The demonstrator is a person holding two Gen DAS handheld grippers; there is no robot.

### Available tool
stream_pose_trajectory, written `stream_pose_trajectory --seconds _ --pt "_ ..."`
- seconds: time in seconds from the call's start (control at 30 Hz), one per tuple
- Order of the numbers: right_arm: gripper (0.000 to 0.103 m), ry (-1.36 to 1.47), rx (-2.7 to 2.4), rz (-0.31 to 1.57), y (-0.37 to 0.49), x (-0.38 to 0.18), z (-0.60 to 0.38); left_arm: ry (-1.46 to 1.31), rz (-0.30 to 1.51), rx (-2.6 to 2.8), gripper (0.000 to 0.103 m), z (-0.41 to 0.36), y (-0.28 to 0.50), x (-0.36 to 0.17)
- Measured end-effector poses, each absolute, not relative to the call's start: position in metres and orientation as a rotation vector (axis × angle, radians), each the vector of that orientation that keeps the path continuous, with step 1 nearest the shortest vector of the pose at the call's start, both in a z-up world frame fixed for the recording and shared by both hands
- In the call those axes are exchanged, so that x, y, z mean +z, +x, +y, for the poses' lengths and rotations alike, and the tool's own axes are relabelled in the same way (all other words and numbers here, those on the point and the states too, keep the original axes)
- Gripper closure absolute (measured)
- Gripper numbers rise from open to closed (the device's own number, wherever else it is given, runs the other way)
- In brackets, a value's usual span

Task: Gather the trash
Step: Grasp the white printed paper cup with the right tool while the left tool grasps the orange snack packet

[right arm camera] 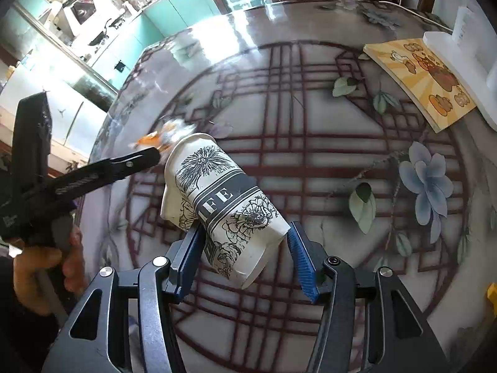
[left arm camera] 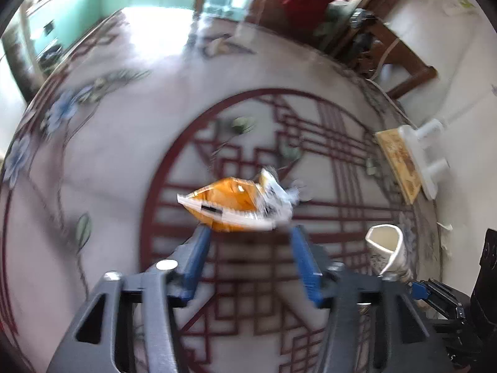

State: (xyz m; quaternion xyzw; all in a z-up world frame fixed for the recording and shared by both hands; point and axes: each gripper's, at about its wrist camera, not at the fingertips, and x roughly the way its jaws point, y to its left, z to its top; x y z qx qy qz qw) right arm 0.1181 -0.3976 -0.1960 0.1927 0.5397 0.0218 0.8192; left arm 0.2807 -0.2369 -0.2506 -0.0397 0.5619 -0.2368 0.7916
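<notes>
L gripper [left arm camera: 250, 233] spread wide, wrapper [left arm camera: 236, 206] at its tips, centre frame. R gripper [right arm camera: 245, 242] wide round crushed cup [right arm camera: 217, 199], not pinching; both lined up for grabs.

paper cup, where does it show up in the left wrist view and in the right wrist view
Left wrist view: the paper cup sits low on the right, crushed, its open mouth facing the camera, beside the right gripper.
Right wrist view: the cup is in the centre, lying tilted between the blue fingers.
Shared landmark: the yellow picture book at the table's edge, on the right in both views.
</notes>
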Motion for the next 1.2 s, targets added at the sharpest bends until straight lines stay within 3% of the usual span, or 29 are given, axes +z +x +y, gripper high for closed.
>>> stream_pose_trajectory --seconds 0.1,0.27,0.33,0.37,0.4,0.43,0.5,0.77,0.87,0.93,0.97,1.2 --pt "0.050 0.410 0.052 1.135 0.120 -0.192 -0.392 -0.084 1.233 -0.544 0.097 -0.244 0.284 -0.252" --pt "0.049 0.406 0.049 1.113 0.116 -0.184 -0.389 -0.013 1.139 -0.578 0.098 -0.245 0.273 -0.227" --pt "0.049 0.408 0.042 1.112 0.115 -0.184 -0.390 0.076 1.029 -0.622 0.090 -0.244 0.266 -0.209" --pt "0.049 0.411 0.038 1.113 0.114 -0.186 -0.391 0.115 0.997 -0.634 0.066 -0.244 0.267 -0.204" --pt "0.049 0.417 0.035 1.116 0.112 -0.187 -0.393 0.165 0.959 -0.642 0.033 -0.244 0.268 -0.199" --pt "0.049 0.422 0.033 1.118 0.111 -0.188 -0.393 0.200 0.918 -0.653 0.026 -0.243 0.270 -0.195" --pt "0.049 0.438 0.028 1.123 0.111 -0.192 -0.395 0.235 0.873 -0.689 0.026 -0.240 0.280 -0.193" --pt "0.049 0.468 0.022 1.129 0.115 -0.200 -0.398 0.306 1.022 -0.755 0.026 -0.259 0.329 -0.238" --pt "0.049 0.471 0.012 1.133 0.115 -0.201 -0.400 0.308 1.058 -0.759 0.027 -0.266 0.332 -0.255" --pt "0.049 0.462 -0.004 1.136 0.114 -0.201 -0.400 0.291 1.084 -0.751 0.050 -0.268 0.333 -0.265" --pt "0.049 0.456 -0.011 1.138 0.115 -0.201 -0.400 0.285 1.099 -0.746 0.074 -0.269 0.332 -0.269" --pt "0.049 0.390 -0.041 1.130 0.117 -0.188 -0.390 0.152 1.093 -0.717 0.079 -0.252 0.327 -0.257"
